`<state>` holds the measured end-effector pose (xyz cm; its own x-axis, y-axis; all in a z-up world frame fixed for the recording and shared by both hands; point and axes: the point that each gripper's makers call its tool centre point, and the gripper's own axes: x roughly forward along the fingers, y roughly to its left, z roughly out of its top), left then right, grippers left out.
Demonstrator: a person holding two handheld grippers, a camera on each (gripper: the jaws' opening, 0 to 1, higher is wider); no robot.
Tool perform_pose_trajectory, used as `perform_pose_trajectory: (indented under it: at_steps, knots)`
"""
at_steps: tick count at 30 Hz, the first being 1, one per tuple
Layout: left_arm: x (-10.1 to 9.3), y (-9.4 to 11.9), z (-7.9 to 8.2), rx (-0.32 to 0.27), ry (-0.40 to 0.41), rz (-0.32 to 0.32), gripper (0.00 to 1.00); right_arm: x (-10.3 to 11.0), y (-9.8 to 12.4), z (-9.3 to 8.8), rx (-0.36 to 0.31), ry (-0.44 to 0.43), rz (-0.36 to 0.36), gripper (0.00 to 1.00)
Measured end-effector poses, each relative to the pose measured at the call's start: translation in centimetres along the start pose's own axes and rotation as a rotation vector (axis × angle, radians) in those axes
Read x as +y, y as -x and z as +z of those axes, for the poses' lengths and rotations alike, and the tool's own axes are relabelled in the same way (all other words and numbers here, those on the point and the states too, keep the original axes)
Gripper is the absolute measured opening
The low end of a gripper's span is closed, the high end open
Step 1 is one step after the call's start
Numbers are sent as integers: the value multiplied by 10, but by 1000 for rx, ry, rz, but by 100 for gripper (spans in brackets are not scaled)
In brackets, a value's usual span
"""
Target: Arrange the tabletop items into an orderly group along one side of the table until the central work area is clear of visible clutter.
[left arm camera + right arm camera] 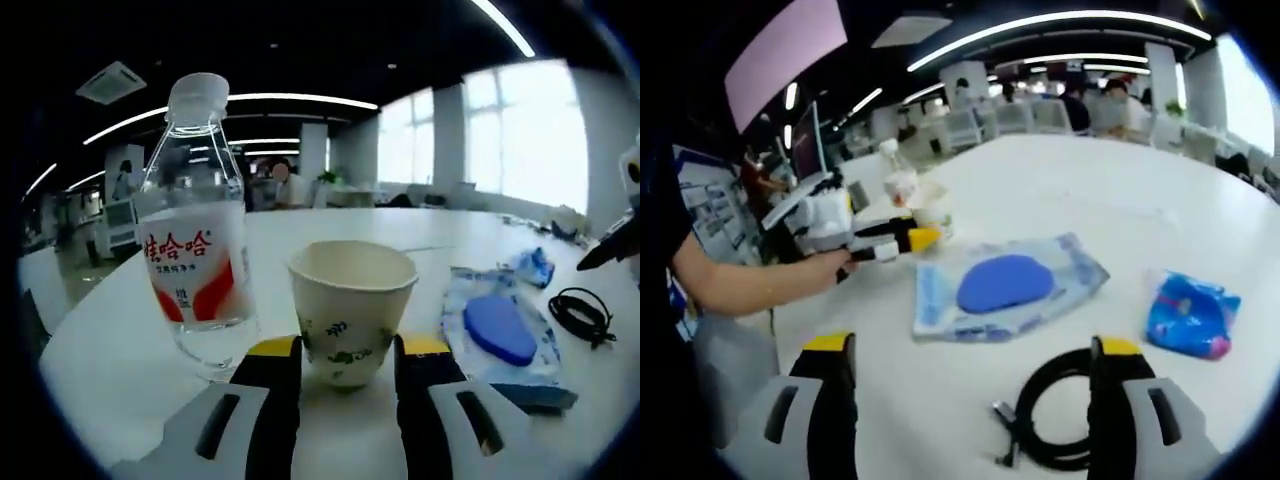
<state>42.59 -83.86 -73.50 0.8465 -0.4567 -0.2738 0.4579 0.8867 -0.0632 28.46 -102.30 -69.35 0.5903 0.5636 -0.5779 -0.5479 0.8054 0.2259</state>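
A white paper cup [350, 300] with a green print stands on the white table [400, 235], between the yellow-tipped jaws of my left gripper [350, 346]. Both jaws press against its lower sides. A clear water bottle [195, 235] with a red label stands just left of the cup. In the right gripper view the left gripper [902, 240] reaches to the cup [932, 212] and bottle [898, 178]. My right gripper [975, 352] is open, with a coiled black cable [1058, 412] lying between its jaws, close to the right one.
A clear bag holding a blue oval pad [1005, 285] lies mid-table, with a crumpled blue packet [1192, 315] to its right. A person's arm [740, 285] holds the left gripper. Desks, chairs and a monitor [805, 140] stand beyond the table's edge.
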Motion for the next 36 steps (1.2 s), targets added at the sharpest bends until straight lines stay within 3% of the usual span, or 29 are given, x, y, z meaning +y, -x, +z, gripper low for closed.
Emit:
perform_pose_trajectory:
  at_steps: [3, 5, 9, 13, 21, 32, 36]
  knots:
    - [-1, 3, -2, 24, 22, -4, 36, -3, 1, 3, -11, 0, -6, 95]
    - [-3, 6, 2, 28, -10, -11, 39, -4, 2, 5, -21, 0, -7, 95]
    - [-8, 14, 6, 40, 51, -33, 44, -6, 4, 10, -43, -1, -13, 94]
    - [-8, 23, 8, 44, 56, -37, 48, -9, 4, 20, -84, 6, -17, 92]
    - [-33, 48, 23, 54, 81, -98, 59, -21, 1, 36, -124, 73, -39, 87]
    - [-63, 66, 20, 92, 119, -120, 70, -46, -12, 38, -112, 120, -68, 83]
    - [-76, 69, 17, 106, 103, -112, 71, -57, -18, 39, -118, 136, -90, 76]
